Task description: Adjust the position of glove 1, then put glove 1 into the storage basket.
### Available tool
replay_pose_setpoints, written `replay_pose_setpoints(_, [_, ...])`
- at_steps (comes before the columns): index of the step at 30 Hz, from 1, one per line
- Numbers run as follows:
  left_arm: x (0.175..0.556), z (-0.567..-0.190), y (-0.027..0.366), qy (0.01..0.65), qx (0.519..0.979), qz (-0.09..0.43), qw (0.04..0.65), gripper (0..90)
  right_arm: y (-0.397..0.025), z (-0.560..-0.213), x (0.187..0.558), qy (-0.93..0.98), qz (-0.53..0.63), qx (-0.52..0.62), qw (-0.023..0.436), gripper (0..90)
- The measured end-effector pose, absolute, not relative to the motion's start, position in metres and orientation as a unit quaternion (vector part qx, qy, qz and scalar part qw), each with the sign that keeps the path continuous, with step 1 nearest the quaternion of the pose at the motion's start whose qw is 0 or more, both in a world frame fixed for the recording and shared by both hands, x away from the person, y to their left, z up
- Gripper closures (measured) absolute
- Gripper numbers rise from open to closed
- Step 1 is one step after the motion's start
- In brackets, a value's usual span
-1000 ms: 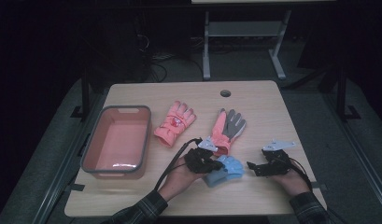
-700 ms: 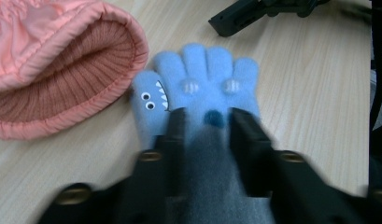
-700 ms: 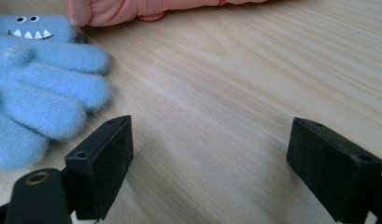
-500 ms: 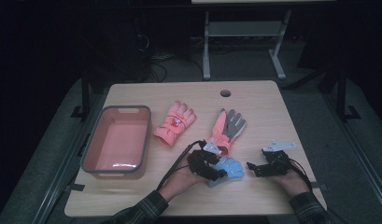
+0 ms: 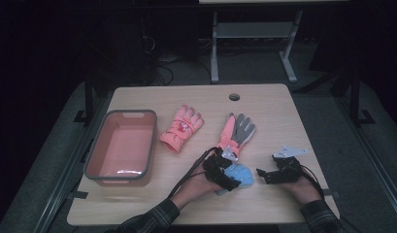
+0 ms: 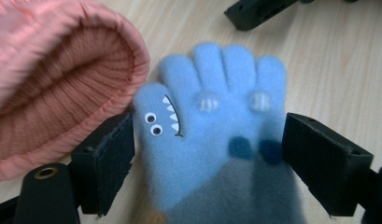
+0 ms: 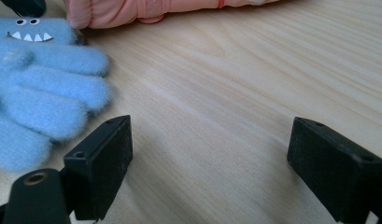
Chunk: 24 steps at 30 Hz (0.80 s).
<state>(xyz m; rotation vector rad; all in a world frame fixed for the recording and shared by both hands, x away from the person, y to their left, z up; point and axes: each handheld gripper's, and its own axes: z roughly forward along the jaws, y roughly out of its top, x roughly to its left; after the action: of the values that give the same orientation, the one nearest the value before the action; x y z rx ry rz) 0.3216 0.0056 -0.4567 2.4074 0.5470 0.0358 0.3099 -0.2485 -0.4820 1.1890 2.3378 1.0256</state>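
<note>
While flat on table, blue glove (image 6: 216, 135) between left tongs (image 6: 207, 154) jaws.

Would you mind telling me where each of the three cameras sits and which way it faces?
High view: above the person's side, looking forward and down on the table; both forearms, left claw and right claw show.
Left gripper view: rides the left claw, looking along its open jaws down at the blue glove between them.
Right gripper view: rides the right claw, looking low across bare wood between open jaws.
Shared: all three show the blue glove; both gripper views show a pink glove cuff.
</note>
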Motion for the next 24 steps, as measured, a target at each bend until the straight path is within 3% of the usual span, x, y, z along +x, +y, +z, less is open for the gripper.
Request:
replay_pose_setpoints(13, [0.3176, -0.4633, 0.0047, 0.196, 0.924, 0.024, 0.327, 19.4, -0.2483, -0.4819, 0.3101, 0.819, 0.359, 0.418, 0.162, 13.6])
replay_pose_setpoints(19, [0.3129, -0.4616, 0.0055, 0.190, 0.924, 0.032, 0.330, 38.4, -0.2483, -0.4820, 0.3102, 0.819, 0.359, 0.418, 0.162, 13.6])
replay_pose_setpoints(20, [0.3126, -0.4606, 0.0061, 0.188, 0.924, 0.029, 0.330, 47.0, -0.2483, -0.4820, 0.3103, 0.819, 0.359, 0.418, 0.162, 13.6])
replay_pose_setpoints(22, [0.3126, -0.4604, 0.0063, 0.189, 0.924, 0.027, 0.332, 55.0, -0.2483, -0.4819, 0.3103, 0.819, 0.358, 0.419, 0.162, 13.6])
replay_pose_setpoints(24, [0.3138, -0.4594, 0.0081, 0.182, 0.927, 0.024, 0.328, 59.0, -0.2482, -0.4819, 0.3103, 0.819, 0.358, 0.419, 0.162, 13.6])
